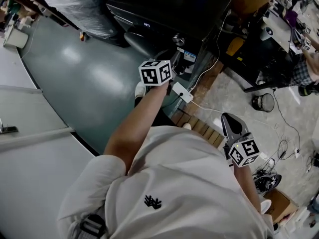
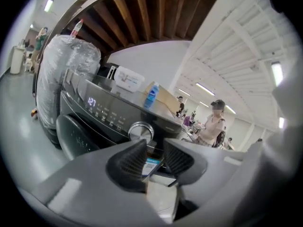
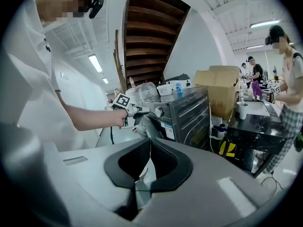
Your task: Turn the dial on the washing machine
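Observation:
The black washing machine (image 1: pixel 164 14) stands ahead of me, and its round silver dial (image 1: pixel 178 40) sits on the front panel. In the left gripper view the dial (image 2: pixel 141 131) shows just beyond my left gripper (image 2: pixel 155 150). Its jaws stand apart with a narrow gap and nothing between them, and they do not touch the dial. The lit display (image 2: pixel 91 101) lies left of the dial. From the right gripper view, the left gripper's tips (image 3: pixel 142 110) point at the dial (image 3: pixel 158 111) from close by. My right gripper (image 3: pixel 150 143) is shut on nothing, held back near my right hip (image 1: pixel 232 126).
A plastic-wrapped bundle (image 1: pixel 79 4) stands left of the machine. A blue bottle (image 2: pixel 151 94) and a white box (image 2: pixel 129 78) rest on its top. To the right are a cardboard box (image 3: pixel 220 91), a black table (image 3: pixel 255 122) with a person (image 3: pixel 289 74), and floor cables (image 1: pixel 279 148).

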A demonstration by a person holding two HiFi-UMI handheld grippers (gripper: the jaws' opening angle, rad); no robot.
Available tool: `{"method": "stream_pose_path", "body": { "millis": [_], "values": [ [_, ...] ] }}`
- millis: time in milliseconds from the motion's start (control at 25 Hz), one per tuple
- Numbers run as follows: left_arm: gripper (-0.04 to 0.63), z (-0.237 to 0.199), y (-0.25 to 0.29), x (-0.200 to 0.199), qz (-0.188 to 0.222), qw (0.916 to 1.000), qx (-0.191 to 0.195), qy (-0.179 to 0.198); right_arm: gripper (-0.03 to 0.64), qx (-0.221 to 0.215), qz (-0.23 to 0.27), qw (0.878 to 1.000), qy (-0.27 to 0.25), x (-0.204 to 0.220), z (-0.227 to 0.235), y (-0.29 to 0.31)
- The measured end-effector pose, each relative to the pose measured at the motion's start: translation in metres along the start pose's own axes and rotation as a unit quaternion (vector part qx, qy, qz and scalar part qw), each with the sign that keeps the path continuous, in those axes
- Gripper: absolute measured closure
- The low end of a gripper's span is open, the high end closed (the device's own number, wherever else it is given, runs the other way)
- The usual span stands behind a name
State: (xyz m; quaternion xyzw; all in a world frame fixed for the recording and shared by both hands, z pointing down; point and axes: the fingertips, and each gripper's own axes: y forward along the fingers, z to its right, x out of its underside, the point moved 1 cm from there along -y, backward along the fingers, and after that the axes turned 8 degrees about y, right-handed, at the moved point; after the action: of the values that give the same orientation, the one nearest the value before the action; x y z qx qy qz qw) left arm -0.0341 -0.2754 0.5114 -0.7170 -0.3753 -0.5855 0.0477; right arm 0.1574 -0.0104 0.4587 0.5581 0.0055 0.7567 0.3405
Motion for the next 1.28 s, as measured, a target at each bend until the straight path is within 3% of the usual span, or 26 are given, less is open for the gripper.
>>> {"method": "stream_pose_path", "body": {
  "millis": [280, 760, 1280],
  "values": [
    [0.538, 0.04, -0.065, 0.004, -0.001, 0.9962, 0.038, 0.079, 0.617, -0.04, -0.005, 0.999, -0.014, -0.002, -0.014, 0.005],
    [0.54, 0.109, -0.162, 0.025, -0.005, 0.9847, 0.117, 0.129, 0.617, -0.105, -0.006, 0.993, -0.046, -0.008, -0.052, 0.011],
    [0.54, 0.13, -0.194, 0.049, -0.028, 0.9766, 0.132, 0.167, 0.617, -0.131, -0.001, 0.989, -0.068, -0.011, -0.067, 0.012]
  ]
}}
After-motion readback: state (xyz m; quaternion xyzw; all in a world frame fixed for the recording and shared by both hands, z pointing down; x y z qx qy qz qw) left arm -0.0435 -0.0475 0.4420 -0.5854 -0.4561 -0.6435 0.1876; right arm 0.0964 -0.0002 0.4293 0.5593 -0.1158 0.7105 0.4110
